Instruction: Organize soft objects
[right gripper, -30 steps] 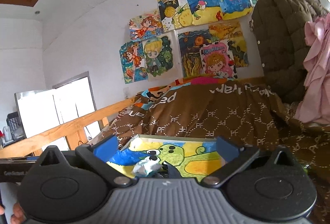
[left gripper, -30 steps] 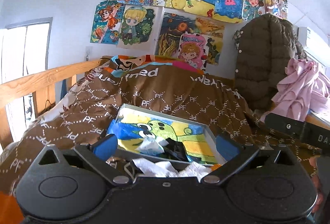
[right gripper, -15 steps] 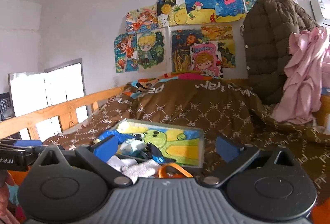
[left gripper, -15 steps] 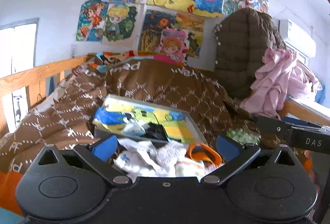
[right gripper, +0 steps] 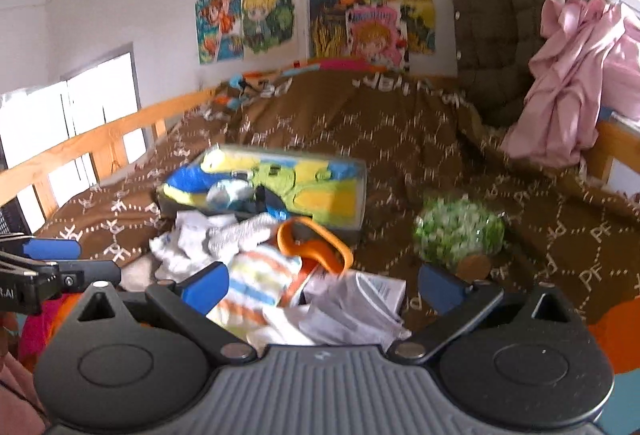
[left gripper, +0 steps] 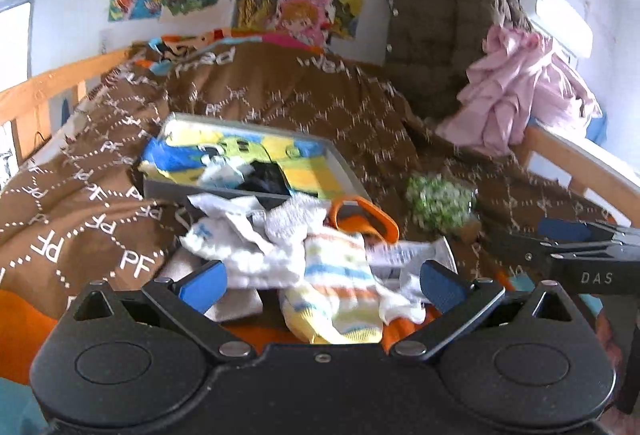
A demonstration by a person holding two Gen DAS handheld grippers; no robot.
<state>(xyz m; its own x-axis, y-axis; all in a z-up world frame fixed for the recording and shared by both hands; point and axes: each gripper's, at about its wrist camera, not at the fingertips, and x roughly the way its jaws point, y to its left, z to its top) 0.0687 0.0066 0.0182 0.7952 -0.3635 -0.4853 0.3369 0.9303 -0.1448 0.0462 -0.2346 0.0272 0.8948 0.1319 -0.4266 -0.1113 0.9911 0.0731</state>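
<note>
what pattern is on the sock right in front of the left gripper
The sock is cream with orange, blue and green horizontal stripes and a yellow toe, clearest in the left wrist view.

socks (left gripper: 280, 247): white and striped, heaped on the bed beside the box
box (left gripper: 248, 191): grey, open, holding two socks

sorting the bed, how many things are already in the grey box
2: a pale blue-white bundle left of centre in the grey box, and a black item right beside it; more may be hidden.

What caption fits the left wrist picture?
Open left gripper over a striped sock near the shallow box on the bed.
</note>
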